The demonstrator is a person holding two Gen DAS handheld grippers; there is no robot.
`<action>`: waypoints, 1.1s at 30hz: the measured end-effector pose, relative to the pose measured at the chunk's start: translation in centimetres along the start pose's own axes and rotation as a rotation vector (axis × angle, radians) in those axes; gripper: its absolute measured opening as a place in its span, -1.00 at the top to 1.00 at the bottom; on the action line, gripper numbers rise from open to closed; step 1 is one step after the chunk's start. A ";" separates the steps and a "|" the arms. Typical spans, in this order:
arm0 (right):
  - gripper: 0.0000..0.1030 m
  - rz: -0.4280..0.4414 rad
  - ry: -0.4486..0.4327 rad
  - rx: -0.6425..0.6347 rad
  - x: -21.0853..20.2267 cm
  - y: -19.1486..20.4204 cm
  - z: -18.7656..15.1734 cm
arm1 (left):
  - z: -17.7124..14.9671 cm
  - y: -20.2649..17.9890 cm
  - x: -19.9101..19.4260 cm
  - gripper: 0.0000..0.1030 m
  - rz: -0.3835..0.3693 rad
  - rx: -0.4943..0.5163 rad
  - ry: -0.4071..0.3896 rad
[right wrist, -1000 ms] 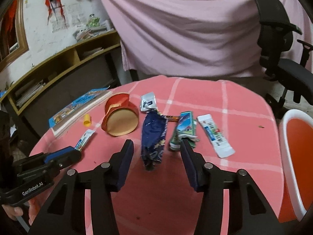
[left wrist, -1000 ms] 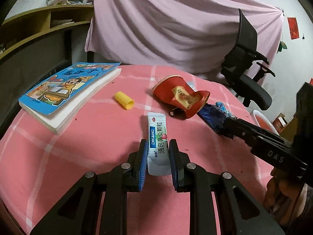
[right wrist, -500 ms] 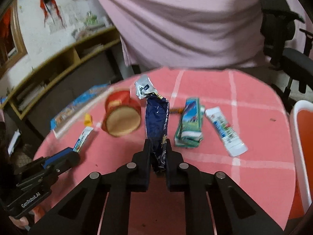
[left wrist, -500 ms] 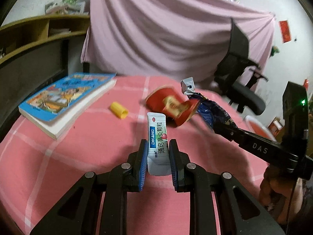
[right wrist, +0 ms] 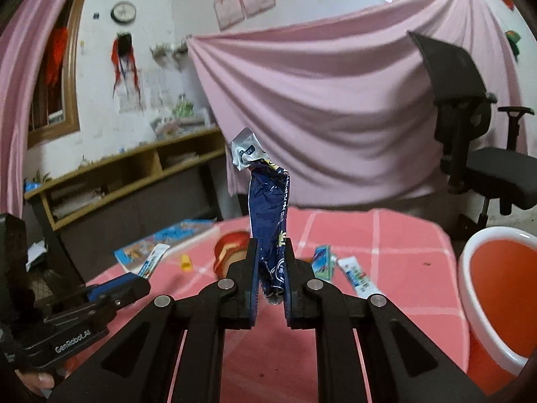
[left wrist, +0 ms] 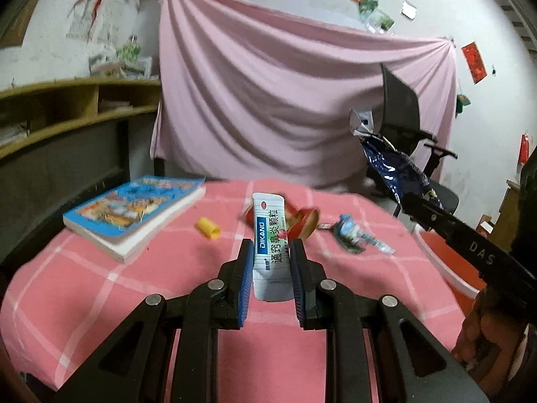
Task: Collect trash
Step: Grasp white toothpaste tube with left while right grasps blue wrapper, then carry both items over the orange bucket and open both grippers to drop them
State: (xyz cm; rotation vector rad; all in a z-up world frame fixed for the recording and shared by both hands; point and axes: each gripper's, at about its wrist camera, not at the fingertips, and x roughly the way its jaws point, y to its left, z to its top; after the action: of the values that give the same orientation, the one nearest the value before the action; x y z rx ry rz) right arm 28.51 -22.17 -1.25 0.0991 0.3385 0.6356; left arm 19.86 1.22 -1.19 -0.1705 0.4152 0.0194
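My left gripper (left wrist: 271, 258) is shut on a white sachet (left wrist: 270, 231) with blue and green print, held off the pink checked table (left wrist: 100, 288). My right gripper (right wrist: 271, 262) is shut on a crumpled dark blue wrapper (right wrist: 268, 208) with a silver end, which stands up above the table. The same blue wrapper (left wrist: 392, 171) shows at the right of the left wrist view, and the sachet (right wrist: 152, 260) at the left of the right wrist view. A crushed red cup (left wrist: 303, 221), a green-blue pack (right wrist: 324, 262) and a white tube (right wrist: 357, 277) lie on the table.
A blue-covered book (left wrist: 134, 211) and a yellow cap (left wrist: 208, 227) lie at the table's left. A red bin with a white rim (right wrist: 496, 288) stands beside the table on the right. A black office chair (right wrist: 476, 134) and pink drapes (right wrist: 335, 117) are behind.
The right gripper closed on the blue wrapper and lifted it off the table. The left gripper rose with the sachet, and both views tilted up.
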 end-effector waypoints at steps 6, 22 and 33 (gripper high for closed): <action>0.81 -0.035 -0.121 0.045 -2.9 -1.5 0.6 | 2.2 -2.8 -0.6 0.65 -0.048 0.019 -0.058; 0.80 -0.312 -0.296 0.133 -11.3 -10.5 2.0 | 5.9 -16.6 1.5 0.65 -0.259 0.201 -0.098; 0.78 -0.471 -0.208 0.302 -13.9 -19.0 1.2 | 5.8 -24.8 6.5 0.65 -0.388 0.232 0.048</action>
State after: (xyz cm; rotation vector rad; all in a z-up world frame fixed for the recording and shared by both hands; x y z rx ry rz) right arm 29.18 -45.68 0.11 0.3607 0.2415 0.1025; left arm 29.42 -22.32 5.40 -0.0209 0.4230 -0.4135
